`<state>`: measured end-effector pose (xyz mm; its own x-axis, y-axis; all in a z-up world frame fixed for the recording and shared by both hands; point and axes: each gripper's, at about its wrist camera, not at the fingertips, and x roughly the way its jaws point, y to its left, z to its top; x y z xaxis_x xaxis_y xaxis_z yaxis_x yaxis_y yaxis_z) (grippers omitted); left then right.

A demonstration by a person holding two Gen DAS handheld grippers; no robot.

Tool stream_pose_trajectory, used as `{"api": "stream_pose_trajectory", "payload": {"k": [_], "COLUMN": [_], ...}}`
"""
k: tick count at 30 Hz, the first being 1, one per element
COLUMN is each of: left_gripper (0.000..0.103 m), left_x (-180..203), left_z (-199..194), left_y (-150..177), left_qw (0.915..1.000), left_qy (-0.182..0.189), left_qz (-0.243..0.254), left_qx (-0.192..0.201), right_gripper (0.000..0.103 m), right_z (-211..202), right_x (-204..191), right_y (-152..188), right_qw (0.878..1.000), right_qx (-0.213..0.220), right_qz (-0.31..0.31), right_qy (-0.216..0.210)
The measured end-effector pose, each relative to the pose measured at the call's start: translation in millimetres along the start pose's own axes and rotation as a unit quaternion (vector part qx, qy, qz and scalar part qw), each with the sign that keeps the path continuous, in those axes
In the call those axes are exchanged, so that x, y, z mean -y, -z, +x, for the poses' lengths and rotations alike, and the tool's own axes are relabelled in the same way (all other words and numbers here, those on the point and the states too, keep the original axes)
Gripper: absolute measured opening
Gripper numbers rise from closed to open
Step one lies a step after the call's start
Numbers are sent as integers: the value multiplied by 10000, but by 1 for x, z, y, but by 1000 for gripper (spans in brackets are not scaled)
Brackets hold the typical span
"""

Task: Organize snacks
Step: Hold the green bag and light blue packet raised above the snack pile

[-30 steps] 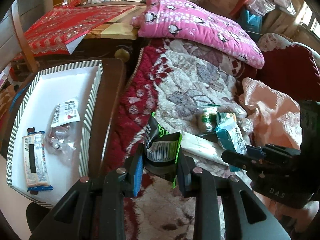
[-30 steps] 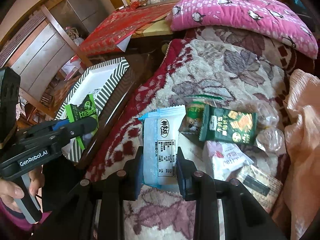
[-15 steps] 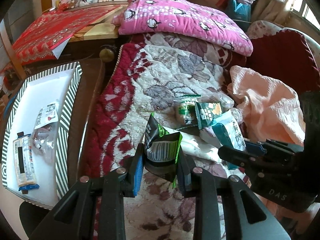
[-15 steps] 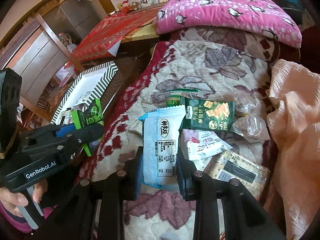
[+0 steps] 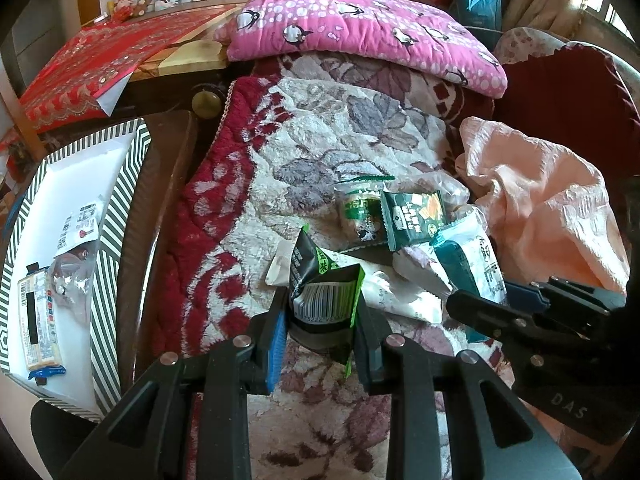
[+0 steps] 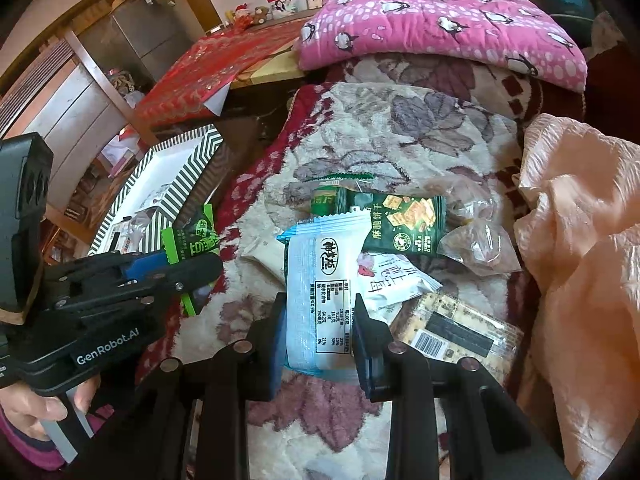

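Left wrist: packet [image 5: 326, 292] between fingers [image 5: 276, 336] (clamped)

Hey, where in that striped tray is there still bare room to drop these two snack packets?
The striped tray is bare across its far half, from the far rim to the white labelled packet. The near end is crowded: a clear bag and a long cracker pack lie there. The snack pile on the blanket has no room.

left hand-held gripper [image 5: 320, 320] carried rightward off the striped tray [image 5: 120, 184], nearer the snack pile [image 5: 408, 220]
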<state>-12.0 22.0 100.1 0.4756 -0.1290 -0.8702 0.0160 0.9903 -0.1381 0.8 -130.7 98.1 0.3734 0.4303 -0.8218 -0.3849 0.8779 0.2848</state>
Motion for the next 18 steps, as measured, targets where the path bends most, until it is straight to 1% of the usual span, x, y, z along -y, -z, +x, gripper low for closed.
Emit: {"api": "stream_pose_trajectory", "payload": {"k": [5, 18], "left_gripper": [28, 28], "left_x": [-2, -6], "left_z": [1, 3], "left_y": [0, 1], "left_qw": [10000, 9999], "left_qy": [-71, -89], "left_qz": [-24, -85], "left_qx": [15, -5], "right_gripper": [31, 31], "right_z": [3, 9], "right_x": [-3, -6], "right_y": [1, 3], "right_qw": [10000, 10000], "right_qx": [-16, -87], "right_qz": [-37, -44], "right_qy": [0, -3]}}
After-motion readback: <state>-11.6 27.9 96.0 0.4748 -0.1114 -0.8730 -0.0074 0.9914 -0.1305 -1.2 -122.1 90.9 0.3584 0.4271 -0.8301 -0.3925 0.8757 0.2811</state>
